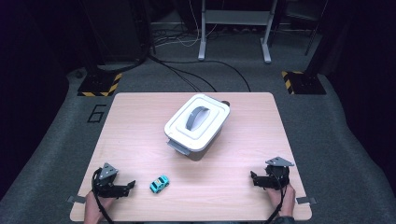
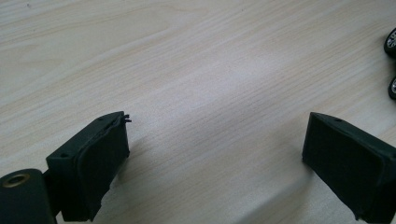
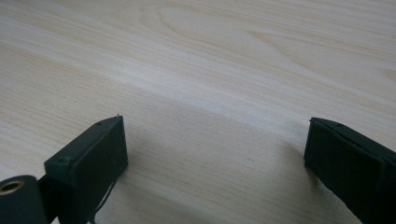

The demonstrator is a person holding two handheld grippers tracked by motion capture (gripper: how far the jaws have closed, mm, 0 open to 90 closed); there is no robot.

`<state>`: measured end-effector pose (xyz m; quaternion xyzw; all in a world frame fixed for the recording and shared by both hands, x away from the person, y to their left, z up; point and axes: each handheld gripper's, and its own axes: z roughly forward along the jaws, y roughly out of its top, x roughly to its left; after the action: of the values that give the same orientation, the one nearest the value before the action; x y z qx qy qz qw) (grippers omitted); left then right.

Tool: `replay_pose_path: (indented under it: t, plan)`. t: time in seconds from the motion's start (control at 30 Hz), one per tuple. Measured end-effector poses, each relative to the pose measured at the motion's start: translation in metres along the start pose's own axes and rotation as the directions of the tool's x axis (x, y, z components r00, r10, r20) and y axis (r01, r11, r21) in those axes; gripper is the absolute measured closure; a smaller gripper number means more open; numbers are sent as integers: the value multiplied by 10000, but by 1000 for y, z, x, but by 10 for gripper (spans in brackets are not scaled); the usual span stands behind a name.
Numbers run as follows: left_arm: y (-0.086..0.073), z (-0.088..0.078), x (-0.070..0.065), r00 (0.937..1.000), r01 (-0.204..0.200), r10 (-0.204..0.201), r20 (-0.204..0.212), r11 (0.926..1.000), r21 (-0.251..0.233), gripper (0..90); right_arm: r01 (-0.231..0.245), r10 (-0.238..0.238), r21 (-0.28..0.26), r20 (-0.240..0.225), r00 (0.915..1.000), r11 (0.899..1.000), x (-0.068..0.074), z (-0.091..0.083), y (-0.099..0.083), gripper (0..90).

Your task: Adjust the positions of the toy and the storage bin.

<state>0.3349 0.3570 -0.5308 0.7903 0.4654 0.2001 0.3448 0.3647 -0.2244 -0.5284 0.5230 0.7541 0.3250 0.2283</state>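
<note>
1. Fingers of the left gripper (image 1: pixel 130 185) stand spread wide with nothing between them; in the left gripper view its two black pads (image 2: pixel 100 163) sit far apart at the lower left and lower right of the frame, over bare wood.
2. Equally released is the right gripper (image 1: pixel 253 178), at the lower right of the high view; its own view shows both dark pads (image 3: pixel 95 158) parted over pale grain, gripping nothing.
3. Between the two, nearer the left gripper, lies a small turquoise toy car with dark windows (image 1: pixel 159 184), low and left of centre in the high view, resting on the light wooden table (image 1: pixel 252 126) and clear of both grippers.
4. Two of its black wheels (image 2: pixel 391 43) peek in at the right edge of the left gripper view, beyond the right-hand pad and not touching it.
5. A white rectangular plastic storage box with a grey handle in its lid (image 1: pixel 197 122) sits closed at the middle of the table, turned at an angle, well apart from the car.
6. Each gripper is held by a hand (image 1: pixel 285 196) coming in from the bottom edge.
</note>
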Motion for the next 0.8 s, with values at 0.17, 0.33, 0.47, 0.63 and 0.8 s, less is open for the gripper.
replay_pose_path:
  t: [0.17, 0.33, 0.47, 0.63, 0.8]
  plan:
    - [0, 0, 0, 10000, -6, 6, -5, 10000, 5, 67, -10, 10, 5, 0, 10000, 10000, 0, 0, 0, 52]
    - [0, 0, 0, 10000, -3, 3, -8, 10000, 7, 68, -14, 14, 6, 1, 10000, 10000, 0, 0, 0, 52]
    - [0, 0, 0, 10000, 17, -17, -26, 10000, 38, 68, -25, 25, 11, -9, 10000, 10000, 0, 0, 0, 52]
    - [0, -1, -1, 9999, 75, -74, -124, 10000, 60, 71, -25, 25, 6, -28, 10000, 10000, 0, 0, 0, 52]
    - [0, -1, -2, 10000, 34, -33, -71, 10000, 46, 62, -30, 30, 6, -28, 10000, 10000, 0, 0, 0, 53]
